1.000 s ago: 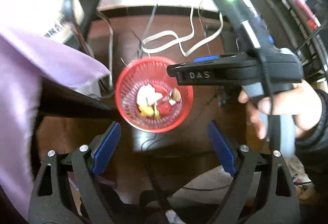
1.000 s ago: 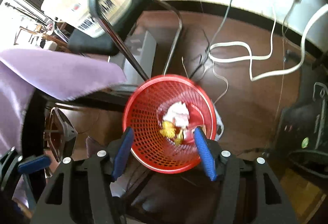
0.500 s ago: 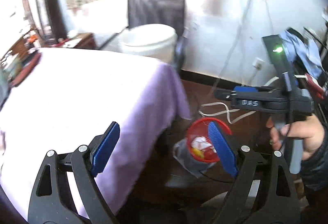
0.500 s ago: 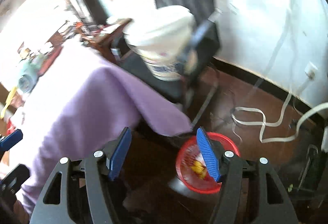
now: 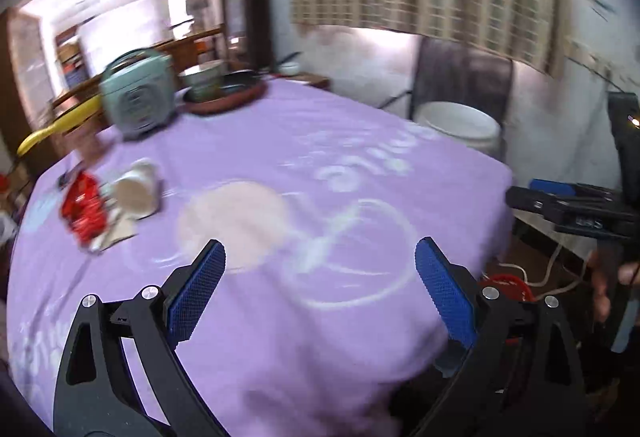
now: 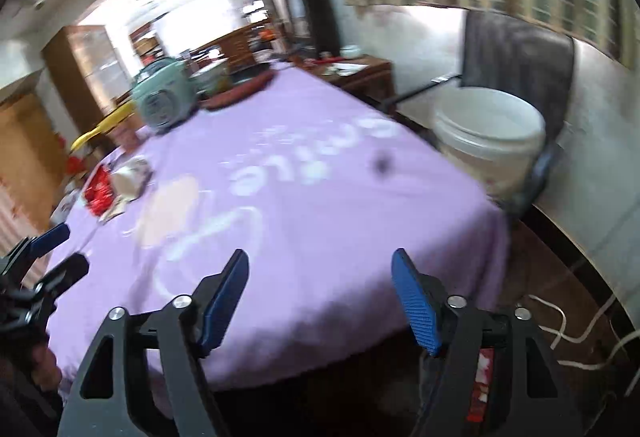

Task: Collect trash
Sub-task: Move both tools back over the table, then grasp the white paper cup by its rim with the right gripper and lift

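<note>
On the purple tablecloth (image 5: 320,165) at the far left lie a crumpled red wrapper (image 5: 82,211), a tipped-over paper cup (image 5: 136,193) and a brown paper scrap (image 5: 118,233). The wrapper (image 6: 100,191) and cup (image 6: 130,177) also show in the right wrist view. My left gripper (image 5: 320,247) hovers over the near table edge, its jaws opening with nothing between them. My right gripper (image 6: 320,257) hangs over the same edge, further right, also opening and empty. The red mesh basket (image 5: 506,285) stands on the floor, mostly hidden behind a finger.
A green rice cooker (image 5: 138,97) and a brown tray with a bowl (image 5: 224,93) stand at the table's far side. A white bucket (image 6: 488,133) sits on a dark chair (image 6: 516,49) beyond the table's right corner. White cables (image 6: 568,333) trail on the floor.
Both grippers have risen from just above the red basket on the floor to over the table, and the views swung up onto the tabletop. The right jaws stand wider apart.
</note>
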`<state>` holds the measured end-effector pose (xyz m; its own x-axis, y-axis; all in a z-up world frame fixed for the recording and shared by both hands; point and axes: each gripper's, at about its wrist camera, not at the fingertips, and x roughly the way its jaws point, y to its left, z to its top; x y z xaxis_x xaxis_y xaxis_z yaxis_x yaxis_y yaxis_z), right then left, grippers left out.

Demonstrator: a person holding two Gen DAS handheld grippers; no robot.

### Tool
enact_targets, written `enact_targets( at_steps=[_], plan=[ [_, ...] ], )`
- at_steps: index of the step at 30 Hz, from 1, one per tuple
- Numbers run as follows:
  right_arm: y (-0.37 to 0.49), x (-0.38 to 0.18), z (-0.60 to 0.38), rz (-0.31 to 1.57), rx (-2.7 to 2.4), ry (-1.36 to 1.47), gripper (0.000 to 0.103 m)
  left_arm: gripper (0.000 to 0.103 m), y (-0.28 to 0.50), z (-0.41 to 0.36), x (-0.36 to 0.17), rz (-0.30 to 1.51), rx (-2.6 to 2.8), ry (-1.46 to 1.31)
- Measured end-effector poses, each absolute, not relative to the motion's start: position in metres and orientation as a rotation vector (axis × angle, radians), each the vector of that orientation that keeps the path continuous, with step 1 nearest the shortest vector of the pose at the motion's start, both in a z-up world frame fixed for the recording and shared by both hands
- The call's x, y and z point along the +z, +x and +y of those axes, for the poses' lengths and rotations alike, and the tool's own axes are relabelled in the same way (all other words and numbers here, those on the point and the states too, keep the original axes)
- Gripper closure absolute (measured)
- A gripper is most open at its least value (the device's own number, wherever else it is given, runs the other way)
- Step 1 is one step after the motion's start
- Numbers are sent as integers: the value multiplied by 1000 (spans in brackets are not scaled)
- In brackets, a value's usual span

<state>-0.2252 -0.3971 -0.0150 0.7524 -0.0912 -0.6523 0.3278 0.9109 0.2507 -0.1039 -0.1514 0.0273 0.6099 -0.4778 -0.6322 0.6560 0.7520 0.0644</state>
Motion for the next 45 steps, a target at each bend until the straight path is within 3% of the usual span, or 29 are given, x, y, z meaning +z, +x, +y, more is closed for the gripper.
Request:
enact_targets(
  at_steps=[6, 17, 30, 45],
  plan=[
    [-176, 13, -348, 700, -104, 315, 21, 10, -64, -87, 34, 643, -535, 292],
    [-89, 41, -250, 719, 65, 230, 15, 8, 3, -33, 42, 675, -435, 184],
    [-4, 26, -197, 796, 97, 140, 11, 7, 93, 12, -11, 823, -337, 61],
    [108, -11, -154, 879, 153, 132, 10, 7, 123, 75, -22, 916, -149, -71]
  ],
)
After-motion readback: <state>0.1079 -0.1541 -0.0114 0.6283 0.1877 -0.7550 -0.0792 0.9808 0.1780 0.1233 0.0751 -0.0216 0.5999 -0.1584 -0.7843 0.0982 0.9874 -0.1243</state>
